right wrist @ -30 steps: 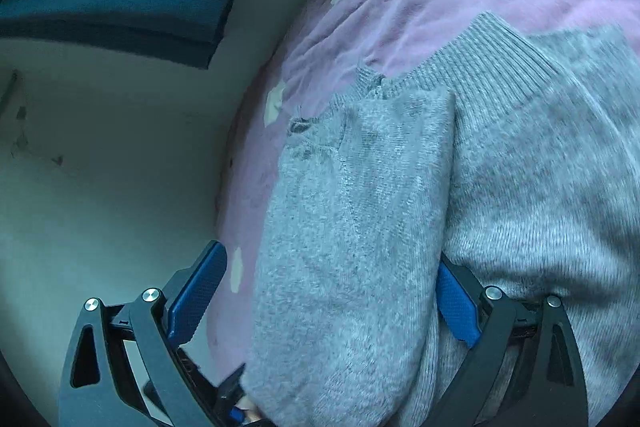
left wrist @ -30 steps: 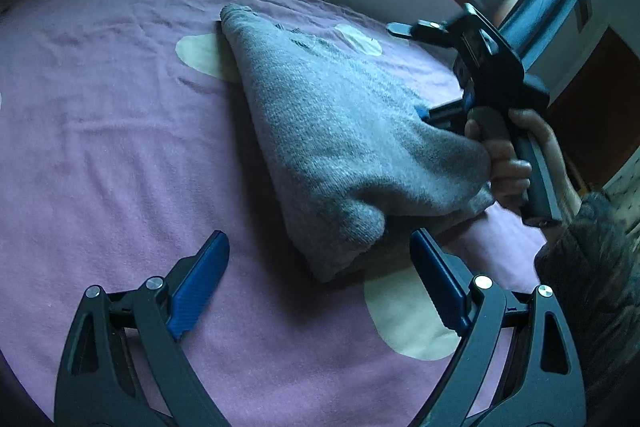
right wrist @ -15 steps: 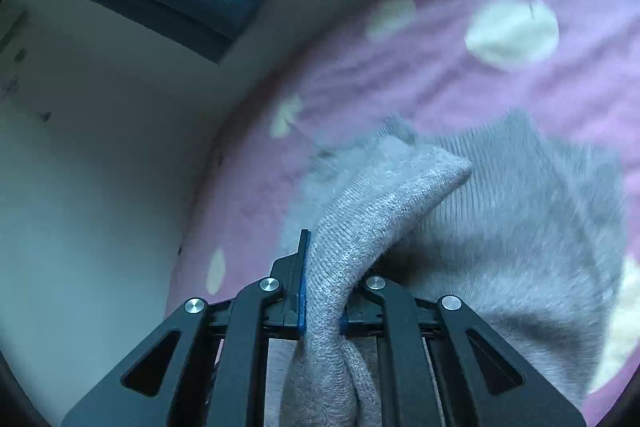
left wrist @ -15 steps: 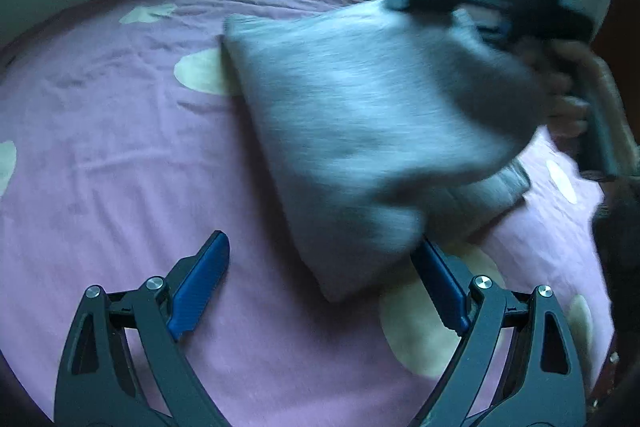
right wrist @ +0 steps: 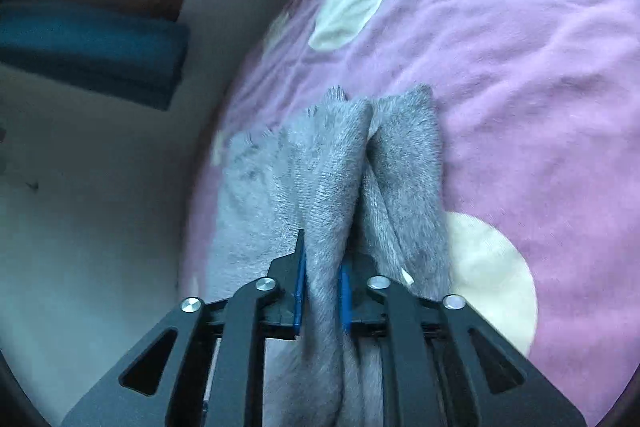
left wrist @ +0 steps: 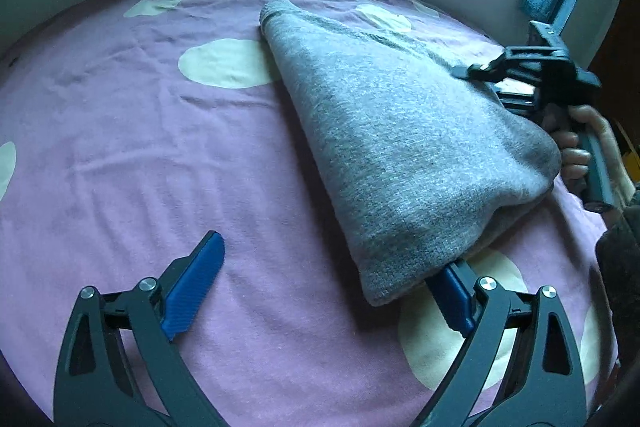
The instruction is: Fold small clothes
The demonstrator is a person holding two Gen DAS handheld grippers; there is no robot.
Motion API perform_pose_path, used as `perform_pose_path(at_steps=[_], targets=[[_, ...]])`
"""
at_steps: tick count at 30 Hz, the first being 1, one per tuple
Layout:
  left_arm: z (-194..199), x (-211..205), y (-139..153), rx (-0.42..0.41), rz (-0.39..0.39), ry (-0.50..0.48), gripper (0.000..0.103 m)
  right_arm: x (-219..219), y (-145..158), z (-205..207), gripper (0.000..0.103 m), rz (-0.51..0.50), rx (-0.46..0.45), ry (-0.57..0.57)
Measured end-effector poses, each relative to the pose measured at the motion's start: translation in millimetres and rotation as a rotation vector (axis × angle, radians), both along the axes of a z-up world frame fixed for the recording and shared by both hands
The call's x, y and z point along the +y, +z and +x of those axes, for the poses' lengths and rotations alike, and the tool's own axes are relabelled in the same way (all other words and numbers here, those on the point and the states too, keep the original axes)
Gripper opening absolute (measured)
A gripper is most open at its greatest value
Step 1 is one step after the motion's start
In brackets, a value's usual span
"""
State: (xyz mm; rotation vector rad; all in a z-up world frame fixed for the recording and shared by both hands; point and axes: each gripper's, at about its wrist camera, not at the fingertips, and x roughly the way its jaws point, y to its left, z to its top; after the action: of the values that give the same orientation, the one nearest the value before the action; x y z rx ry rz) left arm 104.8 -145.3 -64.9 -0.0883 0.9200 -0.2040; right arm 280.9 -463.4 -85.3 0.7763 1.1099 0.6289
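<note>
The purple bedspread [left wrist: 120, 147] with cream spots fills both views, running up to a wall at twelve o'clock. On it lies the grey knitted sweater [left wrist: 392, 147], partly folded, spreading from centre toward four o'clock in the left wrist view, its near corner draped over one blue pad.

The left gripper [left wrist: 328, 287] stands wide apart, pointing down at the bedspread; the sweater edge lies over its right finger [left wrist: 452, 291] but nothing presses on it. The right gripper [right wrist: 322, 291] has a bunched ridge of knit between its pads; its jaws are opening, though the pads appear still in contact with the fabric. A hand [left wrist: 580, 147] holds that gripper's handle at three o'clock.

Risk, as judged: if the pinch loosens before the fold is laid flat, the raised ridge may slump and skew the fold. The thick bunch could also drag lower layers out of line.

Hidden: the sweater's underside layers, sleeves and collar cannot be made out. The right wrist view is slightly blurred.
</note>
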Motion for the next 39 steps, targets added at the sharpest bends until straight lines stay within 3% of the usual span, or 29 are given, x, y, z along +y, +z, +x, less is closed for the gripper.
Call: perform_pose_path(at_steps=[2,4,9,13,19,27,30,31,34,36,39], targets=[[-0.3,-0.4,-0.9,0.003,-0.002,0.000,0.094,-9.9,12.8,-17.7,0.057,0.017,-0.035,0.006],[-0.3,0.1,-0.4,0.001,-0.003,0.000,0.095,-20.9,23.6,-42.6,0.064,0.014,-0.065,0.013],[-1.2,-0.8,-0.6,0.000,-0.004,-0.001,0.095,-43.2,21.4,-103.8,0.065,0.016,-0.045,0.006],[-2.0,0.6,-0.7,-0.001,-0.016,0.000,0.095,-46.9,8.8,-129.4,0.065,0.017,-0.004,-0.006],[-2.8,1.0,0.3,-0.003,-0.028,0.001,0.095,-39.0,7.6,-131.9,0.065,0.091,0.004,0.023],[-2.8,1.8,-0.6,-0.002,-0.032,0.000,0.095,-4.1,6.4,-102.5,0.065,0.067,0.000,0.021],[-3.2,0.8,-0.2,-0.004,-0.028,0.000,0.095,10.4,4.9,-92.1,0.033,0.008,-0.007,0.032],[-3.7,0.2,0.7,-0.007,-0.026,0.000,0.095,12.6,3.5,-87.8,0.012,0.002,-0.004,0.036],[-8.9,1.7,7.5,-0.013,-0.059,-0.016,0.095,12.6,16.2,-89.9,0.009,-0.018,-0.057,0.025],[-19.0,2.9,17.7,-0.028,-0.129,-0.059,0.095,3.8,29.3,-98.6,0.008,-0.041,-0.116,0.019],[-30.6,-0.2,40.9,-0.094,-0.196,-0.096,0.095,-7.1,26.2,-106.3,0.008,-0.078,-0.120,0.019]])
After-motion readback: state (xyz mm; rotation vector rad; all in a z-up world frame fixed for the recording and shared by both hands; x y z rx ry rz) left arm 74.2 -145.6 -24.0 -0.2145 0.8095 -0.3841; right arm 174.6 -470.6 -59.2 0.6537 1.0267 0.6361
